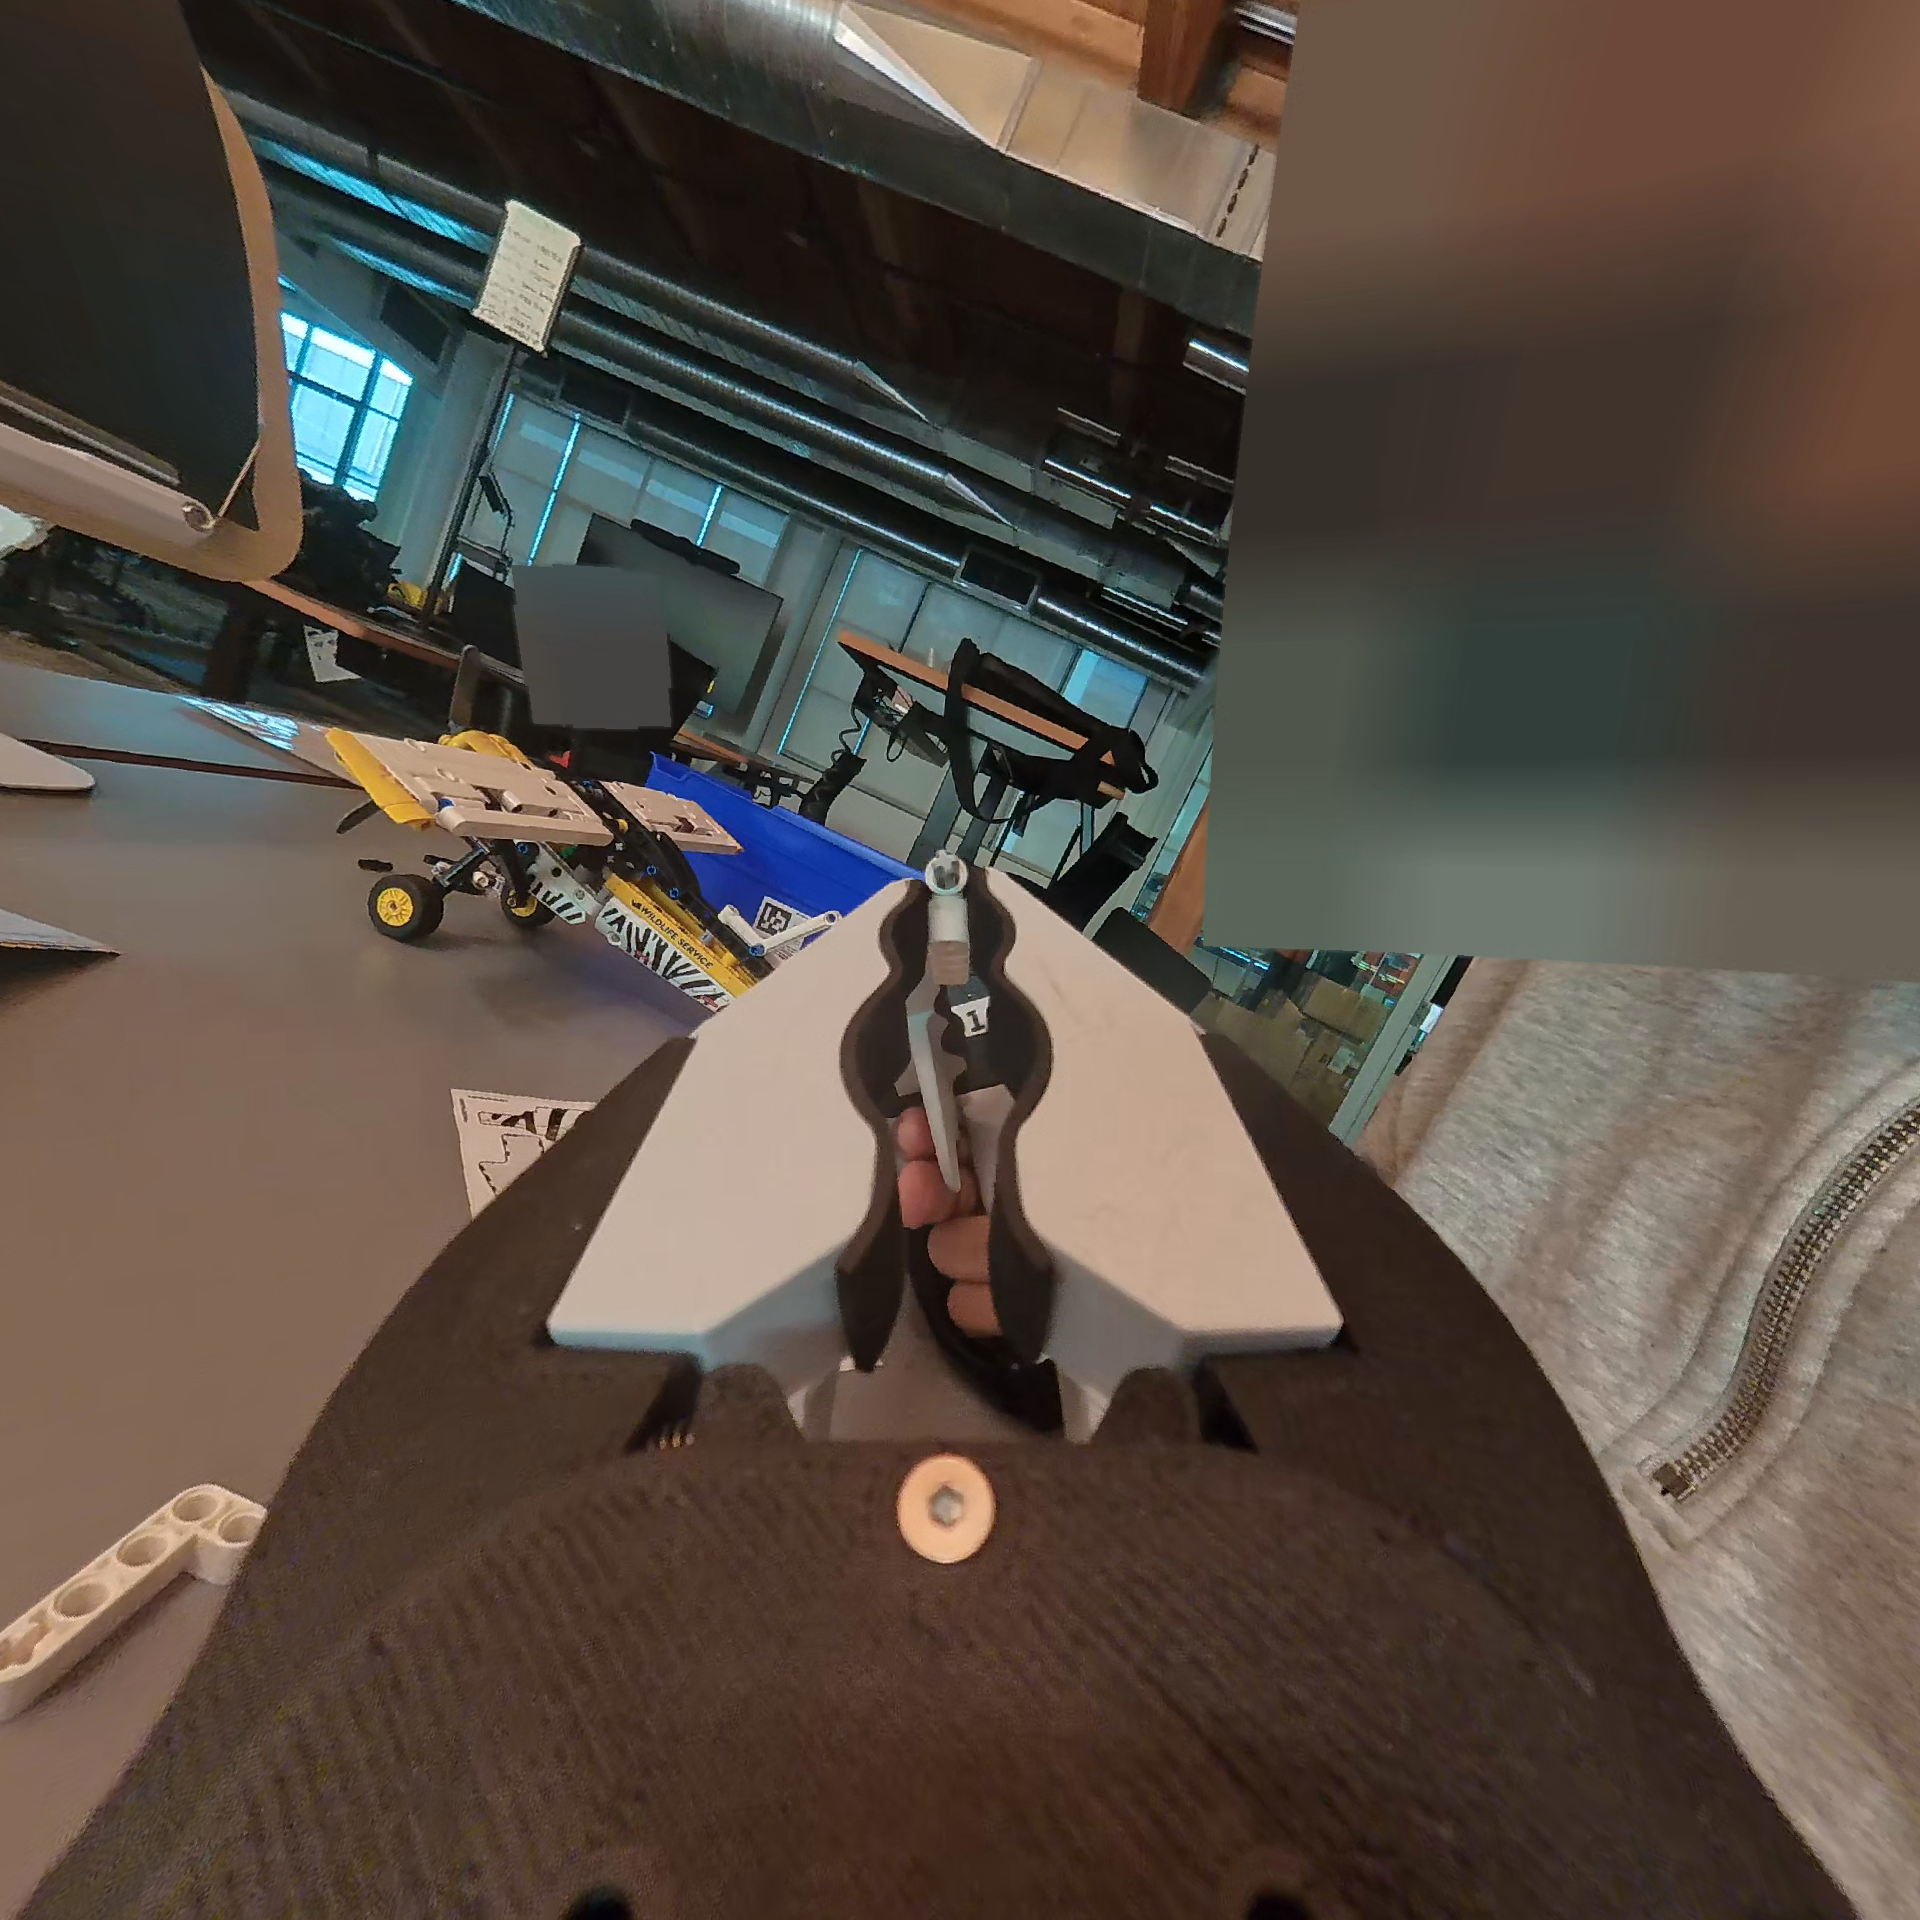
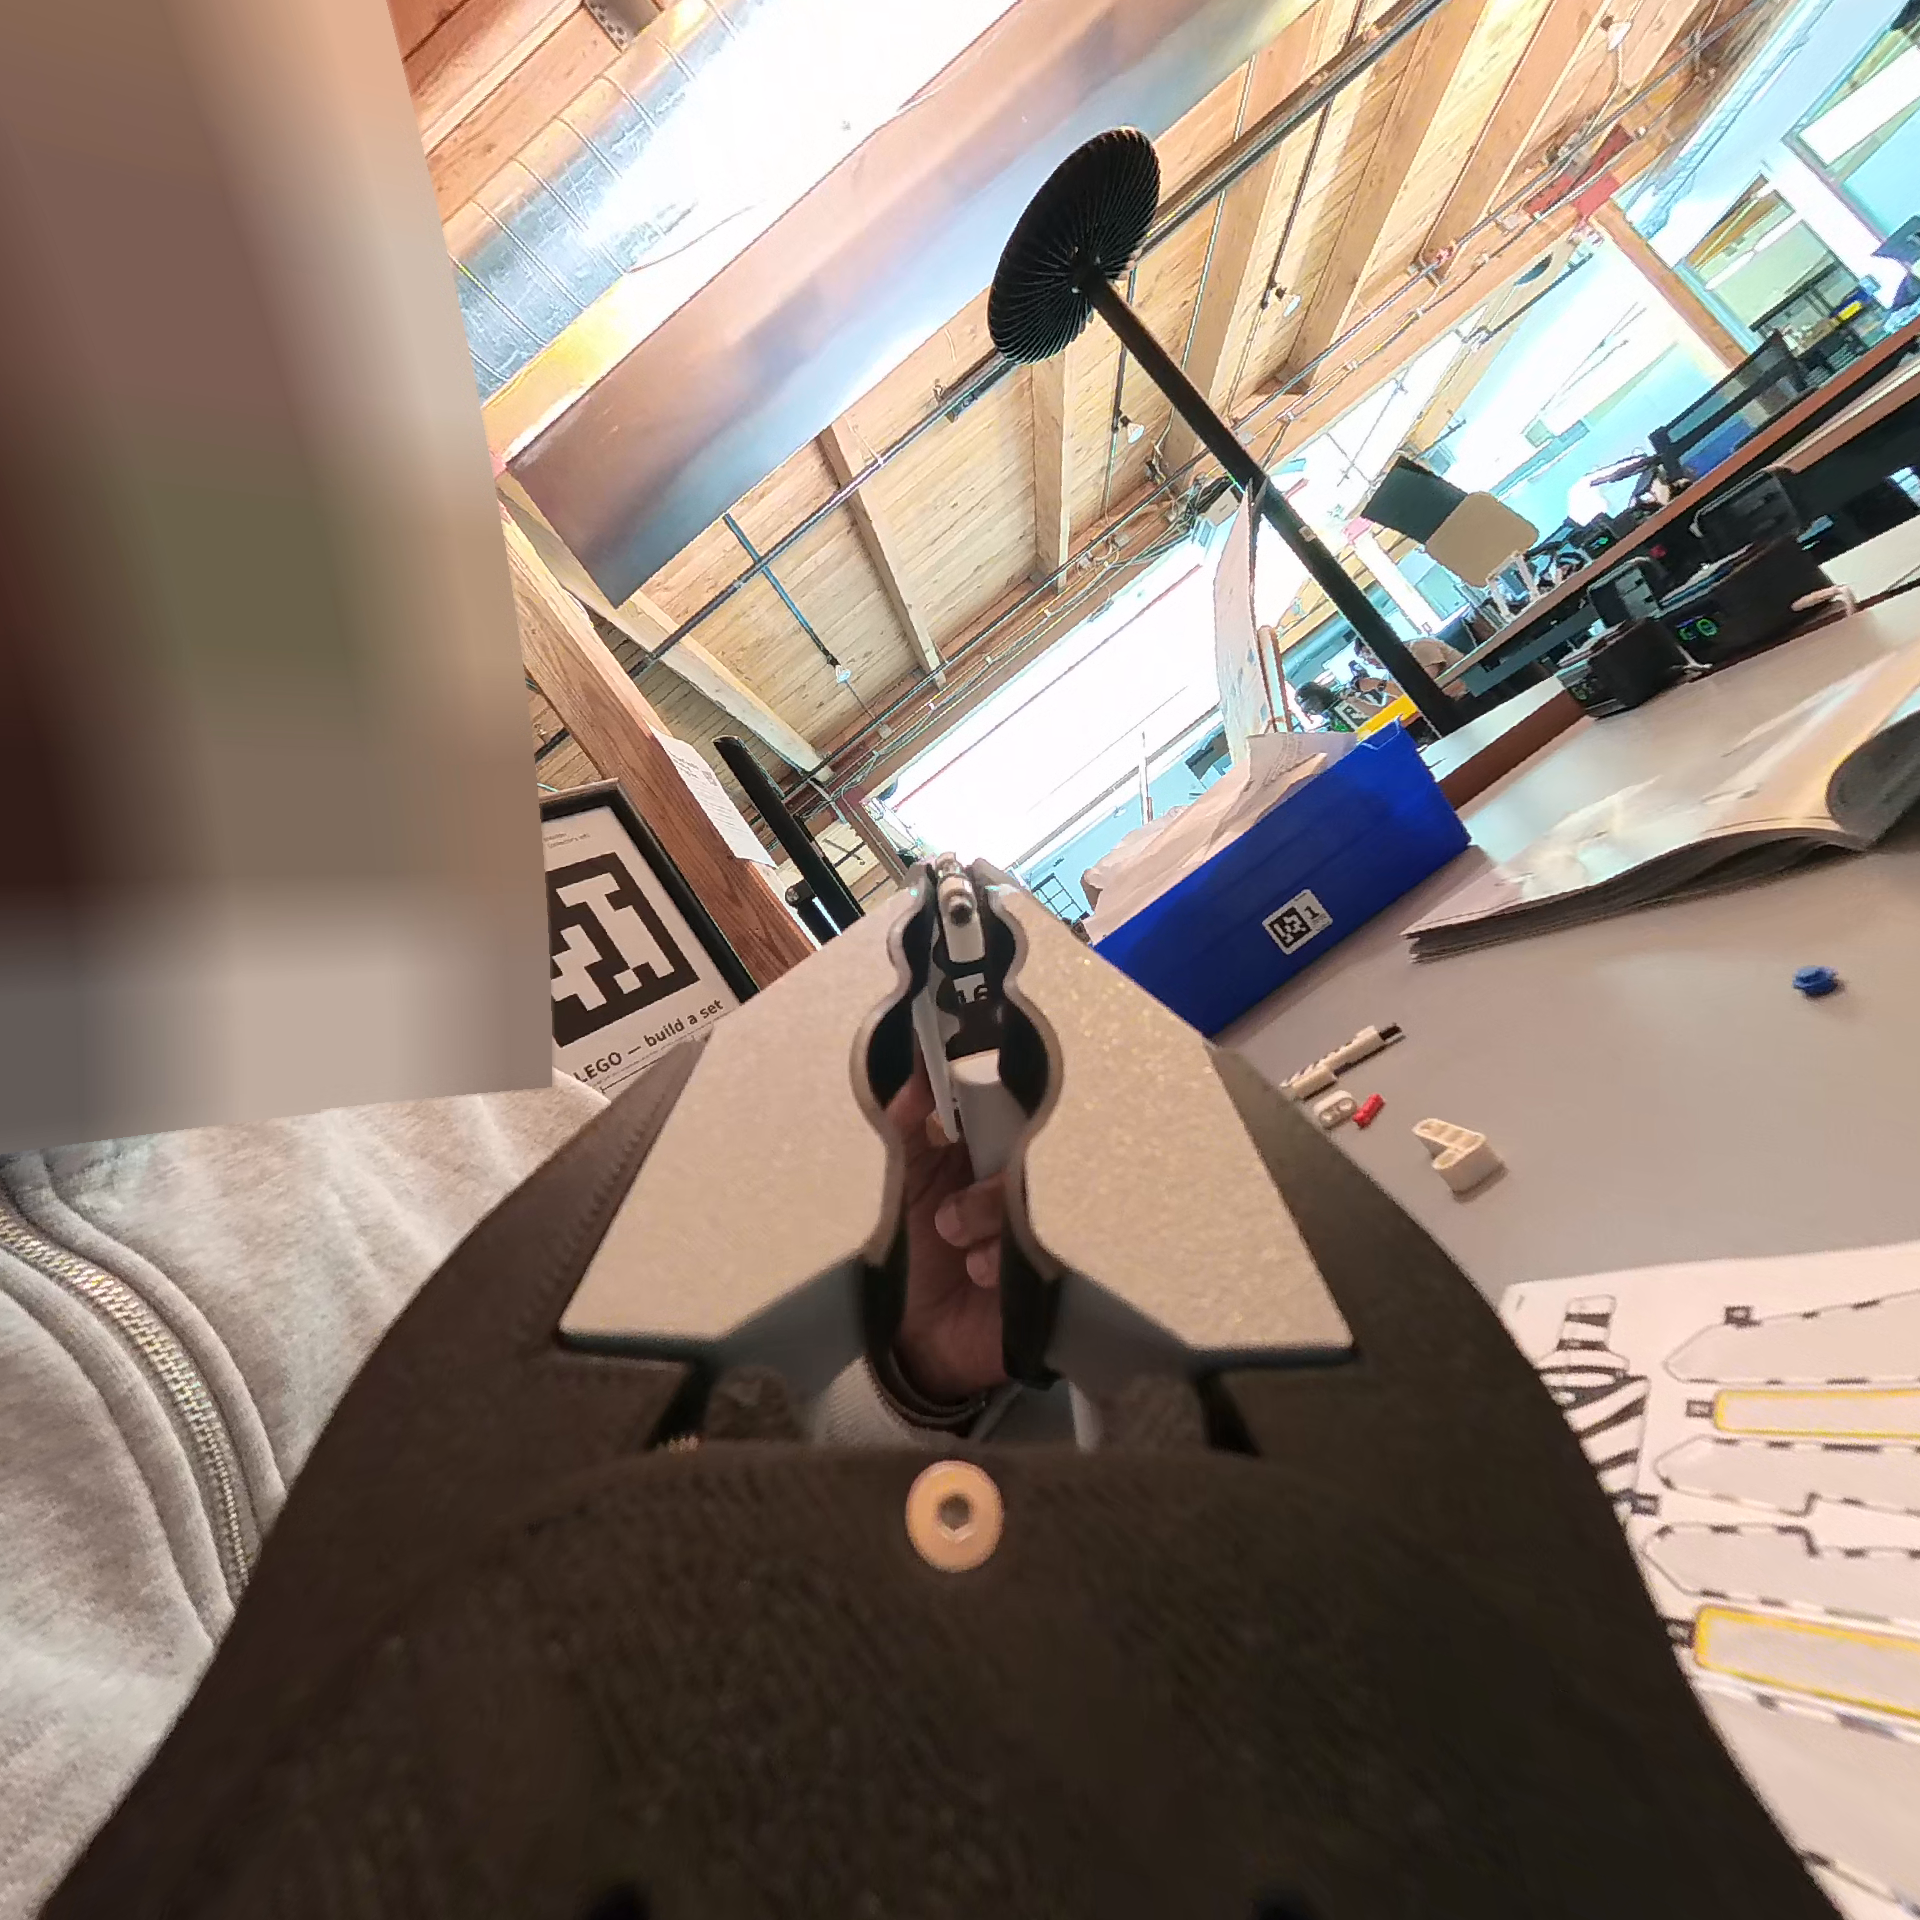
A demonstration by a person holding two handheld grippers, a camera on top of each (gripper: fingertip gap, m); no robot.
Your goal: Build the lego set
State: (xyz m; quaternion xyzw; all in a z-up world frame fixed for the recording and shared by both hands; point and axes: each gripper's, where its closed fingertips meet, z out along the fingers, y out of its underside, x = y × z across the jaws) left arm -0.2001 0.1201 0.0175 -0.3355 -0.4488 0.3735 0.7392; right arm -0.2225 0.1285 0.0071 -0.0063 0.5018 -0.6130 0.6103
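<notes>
My left gripper is shut on a small grey lego piece with a ring end, held up off the table. My right gripper is shut on a white lego piece with a grey pin at its tip. Both are raised in front of a person's grey zip hoodie. Through each gap between the jaws I see a hand and a long pale part behind the tips. The part-built yellow and grey lego plane with zebra stickers stands on the grey table, far left of the left gripper.
A blue bin stands behind, also in the left wrist view. A white L-beam lies at lower left. Loose pieces, a blue stud, a sticker sheet and an open booklet lie on the right. The grippers are tip to tip, or close to it. Left tips and right tips are each some 15 centimetres from the white L-beam.
</notes>
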